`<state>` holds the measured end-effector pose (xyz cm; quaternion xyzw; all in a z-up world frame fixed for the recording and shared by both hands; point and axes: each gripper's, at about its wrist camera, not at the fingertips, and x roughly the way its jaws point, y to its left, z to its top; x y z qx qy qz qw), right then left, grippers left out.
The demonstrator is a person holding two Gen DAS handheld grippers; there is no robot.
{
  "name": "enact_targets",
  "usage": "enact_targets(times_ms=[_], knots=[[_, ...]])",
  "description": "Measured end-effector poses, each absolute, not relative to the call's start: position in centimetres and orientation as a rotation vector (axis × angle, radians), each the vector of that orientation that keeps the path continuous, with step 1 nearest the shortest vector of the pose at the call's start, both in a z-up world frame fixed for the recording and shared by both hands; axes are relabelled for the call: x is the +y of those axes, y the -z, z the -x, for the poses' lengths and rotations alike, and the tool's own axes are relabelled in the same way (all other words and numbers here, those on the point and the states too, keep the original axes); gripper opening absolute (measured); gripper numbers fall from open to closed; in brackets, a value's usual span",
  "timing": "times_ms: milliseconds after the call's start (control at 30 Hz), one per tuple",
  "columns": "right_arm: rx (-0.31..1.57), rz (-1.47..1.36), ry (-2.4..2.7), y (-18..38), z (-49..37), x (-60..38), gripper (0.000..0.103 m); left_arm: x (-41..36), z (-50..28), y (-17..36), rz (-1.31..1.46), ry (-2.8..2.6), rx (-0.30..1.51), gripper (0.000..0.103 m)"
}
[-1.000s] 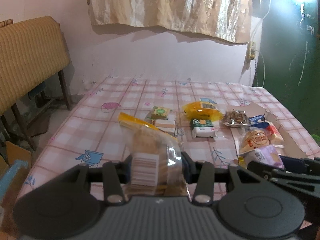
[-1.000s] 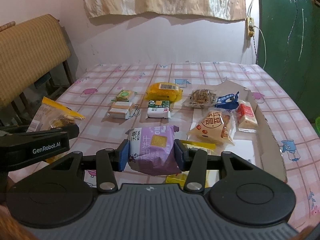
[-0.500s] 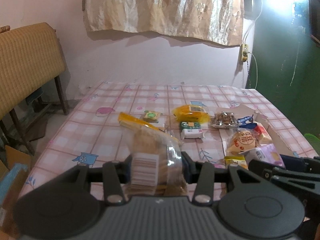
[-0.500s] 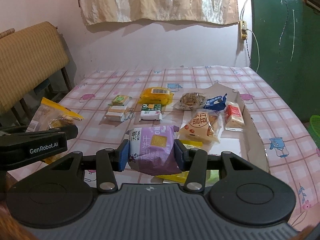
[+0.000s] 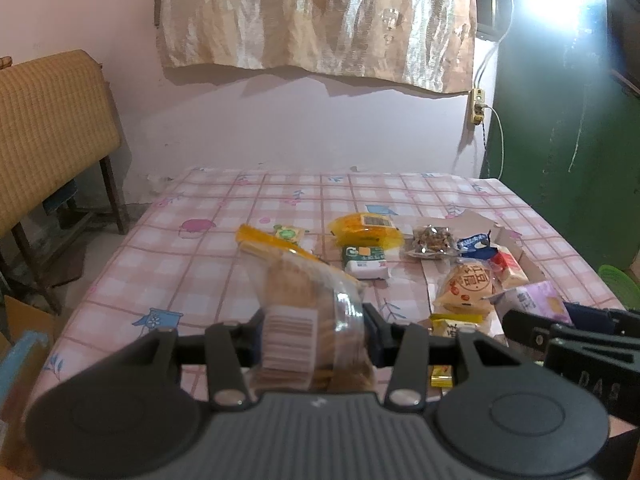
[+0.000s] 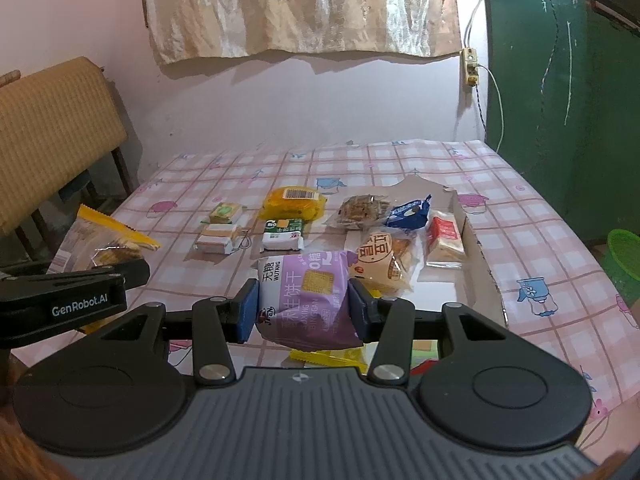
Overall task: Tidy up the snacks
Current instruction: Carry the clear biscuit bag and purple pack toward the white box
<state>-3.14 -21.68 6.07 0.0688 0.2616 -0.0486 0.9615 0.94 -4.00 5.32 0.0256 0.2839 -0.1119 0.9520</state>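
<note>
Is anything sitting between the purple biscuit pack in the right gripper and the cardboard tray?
Yes. The orange triangular snack bag lies just beyond the purple biscuit pack held by the right gripper, at the cardboard tray's near end.

A bench [image 6: 520,184] under a pink checked cloth carries the snacks. Ahead of the right tool [image 6: 304,312] lie a green-and-white packet [image 6: 282,235] and a yellow bag [image 6: 294,202]; to their left, two small wrapped bars [image 6: 218,238]. Right of them, a flat cardboard sheet [image 6: 480,264] bears more packets.
</note>
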Motion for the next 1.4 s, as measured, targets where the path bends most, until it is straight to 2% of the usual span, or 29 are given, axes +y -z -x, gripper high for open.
enact_targets(times_ms=[1400], knots=[[0.494,-0.201,0.269,-7.0,4.9,-26.5,0.058,-10.9,-1.9,-6.4,-0.073,0.421,0.57,0.045]])
